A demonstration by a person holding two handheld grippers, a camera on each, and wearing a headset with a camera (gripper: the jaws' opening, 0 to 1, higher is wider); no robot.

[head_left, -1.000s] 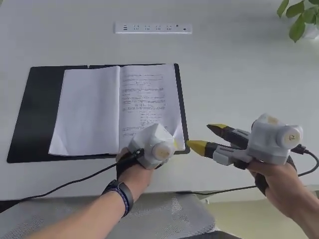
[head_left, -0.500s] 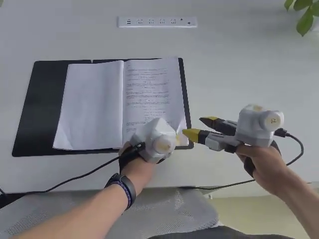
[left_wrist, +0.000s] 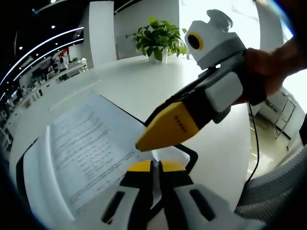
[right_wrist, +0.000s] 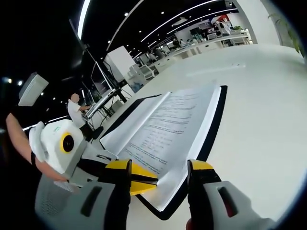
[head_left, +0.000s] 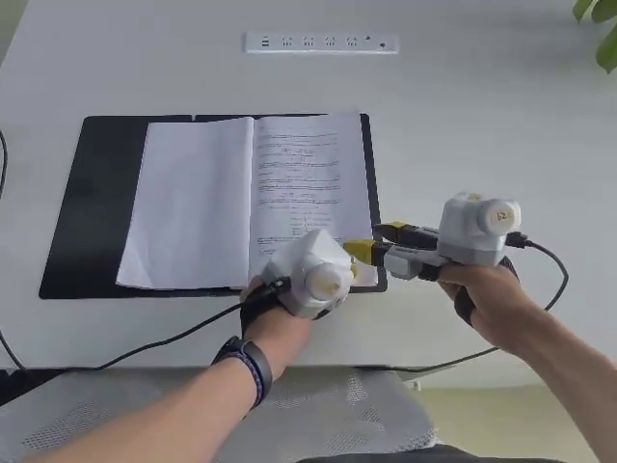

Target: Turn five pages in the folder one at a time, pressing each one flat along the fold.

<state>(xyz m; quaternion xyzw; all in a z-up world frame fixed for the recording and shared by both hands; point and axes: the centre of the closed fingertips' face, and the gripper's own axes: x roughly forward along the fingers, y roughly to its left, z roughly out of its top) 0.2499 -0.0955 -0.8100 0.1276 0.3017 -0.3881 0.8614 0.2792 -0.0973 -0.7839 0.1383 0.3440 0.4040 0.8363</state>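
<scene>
Wrists first: your left hand [head_left: 275,318] angles up from the near edge with a dark wristband [head_left: 246,362], and your right hand [head_left: 487,299] enters from the right, with its claw pointing left, low over the surface [head_left: 482,125]. Your left claw [left_wrist: 151,166] sits at the near right corner of the printed page [head_left: 308,183], jaws drawn almost together; I cannot tell whether any paper is caught between them. Your right claw [right_wrist: 163,166] gapes wide just beside it, at the folder's near right corner. The folder [head_left: 106,193] lies open and flat, long axis left to right and the fold running away from you, with the blank page [head_left: 198,203] left of it. Beyond lies a power strip [head_left: 320,42].
</scene>
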